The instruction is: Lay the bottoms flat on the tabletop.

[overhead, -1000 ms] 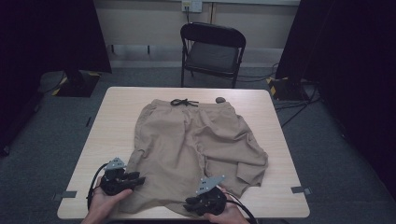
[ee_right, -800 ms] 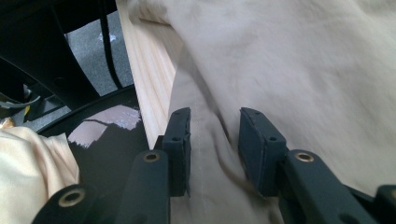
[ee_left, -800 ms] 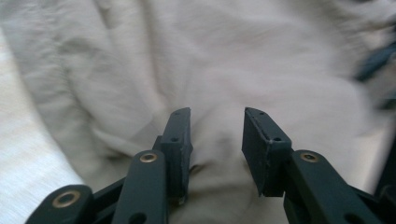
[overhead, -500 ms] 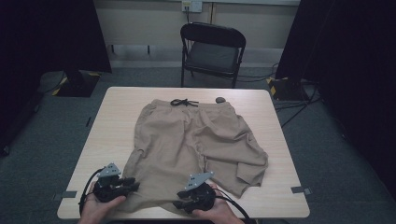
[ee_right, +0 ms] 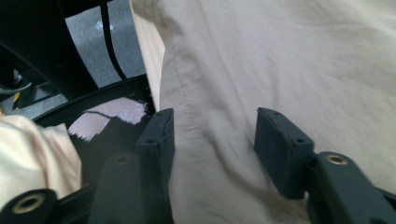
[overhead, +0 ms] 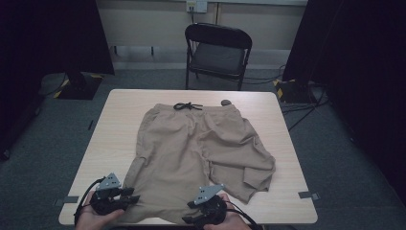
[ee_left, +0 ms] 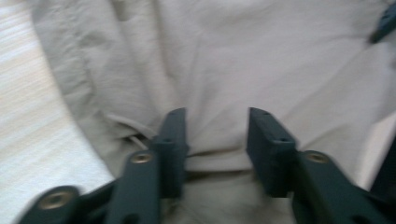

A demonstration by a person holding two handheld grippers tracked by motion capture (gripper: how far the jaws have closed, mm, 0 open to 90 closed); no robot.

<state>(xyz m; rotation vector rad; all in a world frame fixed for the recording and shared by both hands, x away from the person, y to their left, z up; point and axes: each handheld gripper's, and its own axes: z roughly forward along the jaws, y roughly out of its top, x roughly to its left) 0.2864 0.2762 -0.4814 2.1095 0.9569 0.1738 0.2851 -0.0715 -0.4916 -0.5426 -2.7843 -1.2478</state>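
Tan shorts (overhead: 191, 143) lie spread on the light wood table (overhead: 110, 129), waistband and black drawstring (overhead: 187, 106) at the far side. At the near left hem, my left gripper (overhead: 129, 195) points right. Its jaws have just been opening and stand apart over the hem fold (ee_left: 217, 135), the cloth lying loose between them. My right gripper (overhead: 191, 214) sits at the near edge by the middle hem. Its jaws have also just been opening and straddle a stitched seam (ee_right: 212, 135) without pressing on it. The right leg (overhead: 249, 167) is rumpled and folded at its hem.
A black folding chair (overhead: 218, 52) stands behind the table. A small dark object (overhead: 225, 102) lies by the waistband. The near table edge (ee_right: 152, 51) drops to grey carpet, with black cables (ee_right: 112, 42) hanging close by. Bare wood borders the shorts on both sides.
My left gripper has drawn back toward the near left corner of the table. The right gripper has barely shifted. The shorts lie as before.
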